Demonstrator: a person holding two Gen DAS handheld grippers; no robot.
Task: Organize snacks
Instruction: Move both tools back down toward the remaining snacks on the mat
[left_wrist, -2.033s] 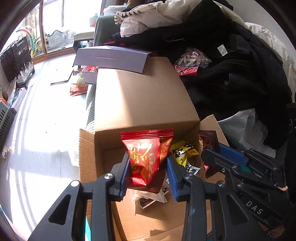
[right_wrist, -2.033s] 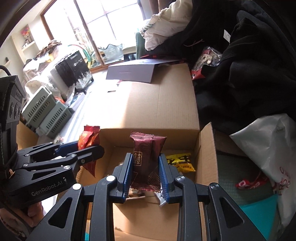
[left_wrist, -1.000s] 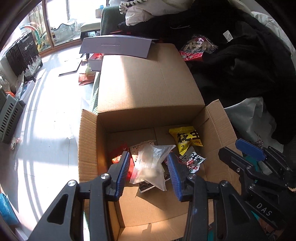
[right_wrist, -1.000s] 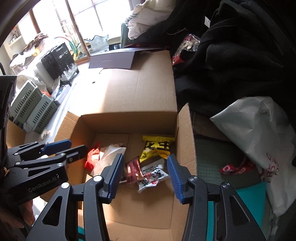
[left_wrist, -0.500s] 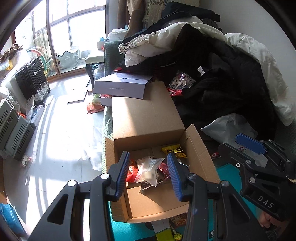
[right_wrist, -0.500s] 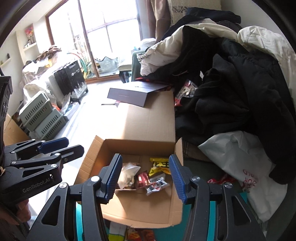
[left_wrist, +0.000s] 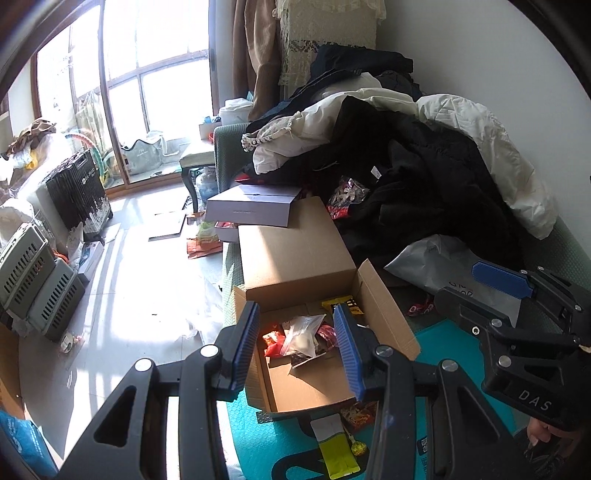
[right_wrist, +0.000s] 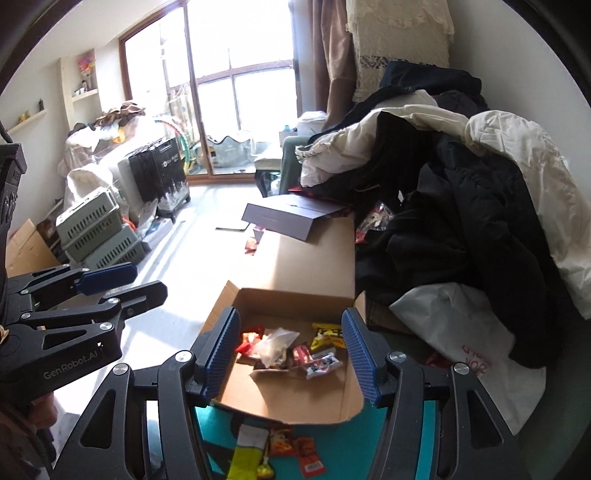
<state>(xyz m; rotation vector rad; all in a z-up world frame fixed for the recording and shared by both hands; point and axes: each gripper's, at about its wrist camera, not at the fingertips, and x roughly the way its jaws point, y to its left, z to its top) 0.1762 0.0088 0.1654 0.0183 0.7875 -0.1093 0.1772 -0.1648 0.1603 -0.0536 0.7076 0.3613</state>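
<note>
An open cardboard box (left_wrist: 384, 314) (right_wrist: 288, 299) stands on a teal mat and holds several snacks: a clear bag (left_wrist: 301, 334) (right_wrist: 275, 345), a yellow packet (left_wrist: 341, 304) (right_wrist: 327, 334) and a red packet (left_wrist: 271, 339) (right_wrist: 247, 338). My left gripper (left_wrist: 297, 350) (right_wrist: 142, 280) hovers well above the box, open, with nothing between its blue pads. The right gripper (right_wrist: 290, 354) (left_wrist: 461, 286) hangs beside it at about the same height. Its jaws are opening and nothing is between them. More packets (left_wrist: 334, 450) (right_wrist: 245, 456) lie loose on the mat in front of the box.
A heap of dark and white clothes (left_wrist: 424, 177) fills the sofa to the right, with a white plastic bag (right_wrist: 454, 332) below it. A flat purple box (left_wrist: 251, 210) rests on the box's long back flap. Grey crates (right_wrist: 96, 236) and a black case (left_wrist: 79, 192) stand on the sunlit floor at the left.
Both grippers let their packets go into the box, then rose and drew back from it, so the box looks smaller. The right jaws have widened.
</note>
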